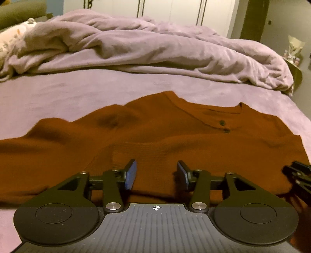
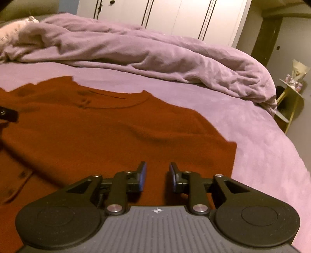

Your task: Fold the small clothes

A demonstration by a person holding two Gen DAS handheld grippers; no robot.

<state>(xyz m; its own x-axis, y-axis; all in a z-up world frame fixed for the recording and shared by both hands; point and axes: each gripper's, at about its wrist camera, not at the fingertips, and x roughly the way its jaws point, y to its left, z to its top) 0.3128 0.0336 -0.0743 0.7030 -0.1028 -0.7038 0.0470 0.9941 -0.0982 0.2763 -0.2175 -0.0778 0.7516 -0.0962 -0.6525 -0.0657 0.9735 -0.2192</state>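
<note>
- Where the lilac sheet [image 1: 77, 91] is bare, the rust shirt [image 1: 155, 136] lies flat on it, spread across the near part of the bed.
- Shirt neckline faces away from both cameras; two dark buttons [image 1: 223, 126] sit just below the collar.
- Left gripper [image 1: 156, 175]: jaws apart at a medium gap, blue pads [image 1: 131, 173] clear of the cloth, nothing between them. It hangs over the shirt's near half.
- Right gripper [image 2: 157, 177]: jaws apart at a narrower gap, nothing held. It hangs over the shirt near its right edge.
- Each gripper shows at the edge of the other's view, side by side.
- Crumpled duvet [image 2: 155, 58] lies beyond the shirt, well apart from it.
- White wardrobe doors [image 2: 175, 15] stand behind the bed.
</note>
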